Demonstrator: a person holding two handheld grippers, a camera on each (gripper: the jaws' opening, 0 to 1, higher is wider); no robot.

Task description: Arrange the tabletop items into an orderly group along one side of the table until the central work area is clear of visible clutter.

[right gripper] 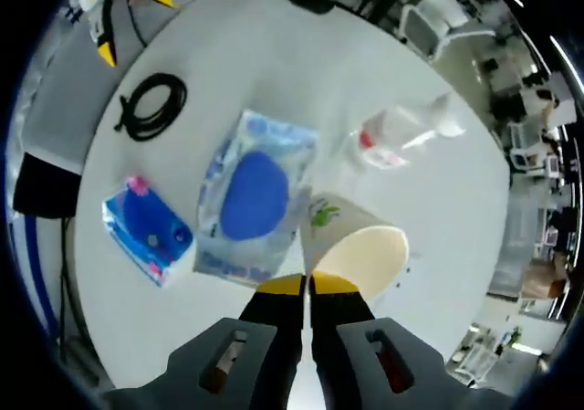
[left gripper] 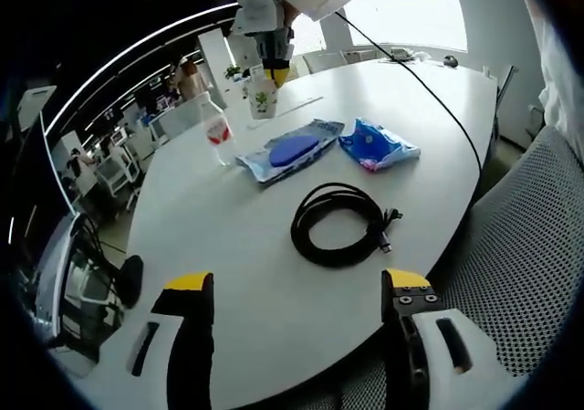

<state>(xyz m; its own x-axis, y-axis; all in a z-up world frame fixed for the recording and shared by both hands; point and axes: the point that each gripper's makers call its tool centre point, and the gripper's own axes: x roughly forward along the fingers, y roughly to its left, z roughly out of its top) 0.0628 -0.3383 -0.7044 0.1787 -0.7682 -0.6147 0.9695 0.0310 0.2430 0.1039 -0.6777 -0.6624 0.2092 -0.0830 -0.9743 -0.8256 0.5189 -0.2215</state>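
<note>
While the right gripper point(right gripper: 307, 287) pinches the paper cup point(right gripper: 351, 241) by its rim above the desk point(right gripper: 274, 81), the cup needs lowering upright beside the bottle point(right gripper: 401, 131) ahead, the left gripper point(left gripper: 297, 287) open.

cable point(left gripper: 339, 224) blocks centre, near edge free

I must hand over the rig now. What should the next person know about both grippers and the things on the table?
Right gripper: shut on the rim of the paper cup, held above the table.
Left gripper: open, holding nothing, at the table's near edge.
On the table: coiled black cable, small blue pack, large wipes pack, clear bottle, spread around the middle.
Done: the cup is picked up.
Left: set the cup down at one side, then probably bring the bottle, both packs and the cable next to it.
</note>
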